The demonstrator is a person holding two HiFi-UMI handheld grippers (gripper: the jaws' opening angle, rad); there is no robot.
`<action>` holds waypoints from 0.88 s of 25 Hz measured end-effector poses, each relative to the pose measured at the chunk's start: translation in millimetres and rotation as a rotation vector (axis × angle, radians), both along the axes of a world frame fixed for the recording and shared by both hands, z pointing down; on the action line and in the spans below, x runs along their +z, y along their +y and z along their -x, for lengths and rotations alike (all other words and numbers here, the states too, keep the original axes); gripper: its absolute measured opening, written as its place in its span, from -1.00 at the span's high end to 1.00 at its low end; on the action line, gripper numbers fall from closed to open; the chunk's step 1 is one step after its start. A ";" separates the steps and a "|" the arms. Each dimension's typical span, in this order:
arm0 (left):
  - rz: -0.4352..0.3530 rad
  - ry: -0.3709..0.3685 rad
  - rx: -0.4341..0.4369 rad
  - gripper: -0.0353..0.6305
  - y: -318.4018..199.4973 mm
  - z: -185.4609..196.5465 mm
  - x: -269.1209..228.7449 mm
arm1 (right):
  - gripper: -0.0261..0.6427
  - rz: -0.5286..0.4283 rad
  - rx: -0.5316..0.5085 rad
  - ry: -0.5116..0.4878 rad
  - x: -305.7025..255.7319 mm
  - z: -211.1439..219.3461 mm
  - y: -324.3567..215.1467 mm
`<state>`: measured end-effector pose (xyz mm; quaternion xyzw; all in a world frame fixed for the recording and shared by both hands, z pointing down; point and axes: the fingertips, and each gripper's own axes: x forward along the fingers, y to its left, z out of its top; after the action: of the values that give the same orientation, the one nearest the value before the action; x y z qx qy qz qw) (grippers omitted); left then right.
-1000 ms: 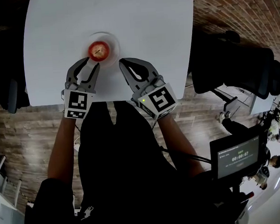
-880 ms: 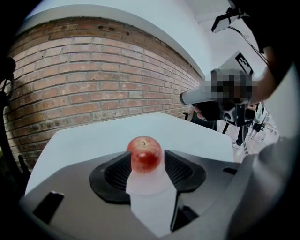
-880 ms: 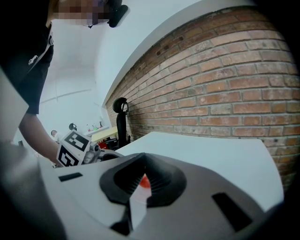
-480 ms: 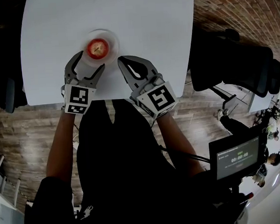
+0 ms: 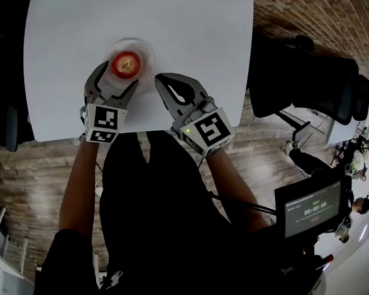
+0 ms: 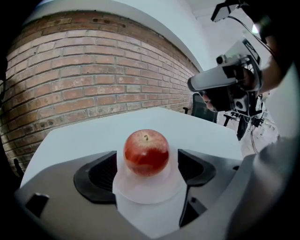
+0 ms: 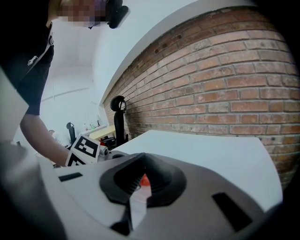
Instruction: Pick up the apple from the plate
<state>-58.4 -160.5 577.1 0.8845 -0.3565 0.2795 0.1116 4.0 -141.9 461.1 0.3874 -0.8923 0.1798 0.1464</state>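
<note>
The round red apple [image 6: 146,152] — likely firm and slick, best pinched across its widest middle — sits on a small white plate [image 6: 140,193] between the left tongs [image 5: 120,77], which have just been opening wide; right tongs [image 7: 139,185] closed.

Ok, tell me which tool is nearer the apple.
Left. The left tool has the apple on its plate between its jaws, which have just been opening wide, pads clear of it. The right tool is shut, beside the plate, to the apple's right in the head view.

Black short-sleeved shirt [image 5: 163,208], black-and-white marker cubes [image 5: 102,124]
</note>
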 end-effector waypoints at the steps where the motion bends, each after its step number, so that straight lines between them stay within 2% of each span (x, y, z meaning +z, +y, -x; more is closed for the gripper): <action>1: 0.002 -0.001 0.001 -0.31 -1.2 -0.4 1.2 | 0.91 0.001 0.004 -0.002 0.3 -0.2 -0.2; 22: -0.010 -0.041 0.036 -0.34 -18.5 -15.9 13.6 | 0.91 0.012 0.055 0.005 3.5 -15.6 0.9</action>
<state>-42.6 -179.0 590.7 0.8854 -0.3440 0.2977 0.0950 19.6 -141.0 464.6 0.4112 -0.8798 0.1883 0.1461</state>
